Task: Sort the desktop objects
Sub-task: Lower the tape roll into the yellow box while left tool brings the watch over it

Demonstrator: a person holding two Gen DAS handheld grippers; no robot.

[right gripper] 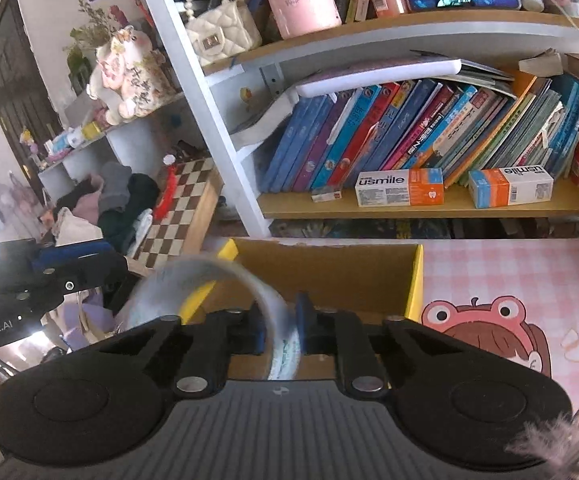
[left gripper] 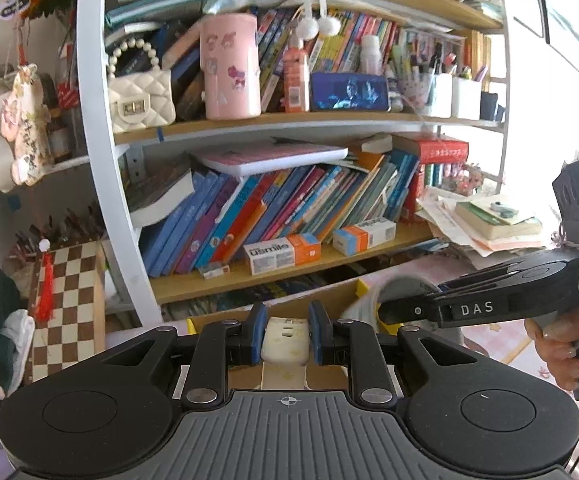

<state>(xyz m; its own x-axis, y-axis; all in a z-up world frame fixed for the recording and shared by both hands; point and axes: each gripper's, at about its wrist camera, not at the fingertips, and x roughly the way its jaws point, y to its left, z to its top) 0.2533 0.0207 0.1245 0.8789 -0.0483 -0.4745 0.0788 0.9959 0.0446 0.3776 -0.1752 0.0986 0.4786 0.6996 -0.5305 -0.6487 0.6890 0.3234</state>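
You have both grippers loaded; your left gripper (left gripper: 287,336) is clamped tight on a cream plastic piece (left gripper: 284,342), blue pads pressing its two flanks, its long axis running straight out along the fingers; your right gripper (right gripper: 280,330) is pinched on the band of a clear tape roll (right gripper: 213,296), one pad inside the ring and one outside, so the ring stands on edge and arcs up and to the left of the jaws; the cardboard box (right gripper: 415,280) with the yellow flaps sits open directly ahead of and below both sets of fingers, on the pink checked desk mat (right gripper: 509,264), and that is the relation your next move seems to turn on: forward and down into the box; judging by the right wrist view, the roll hangs just at the box's near left corner, so your right hand looks the nearer of the two; the left wrist view gives you only a strip of the box rim (left gripper: 321,294) but shows your right hand (left gripper: 561,344) on its grip off to the side; the right wrist view alone shows the box's bare interior; beyond stands the crowded bookshelf (right gripper: 425,204) with the toothpaste boxes (right gripper: 399,188)
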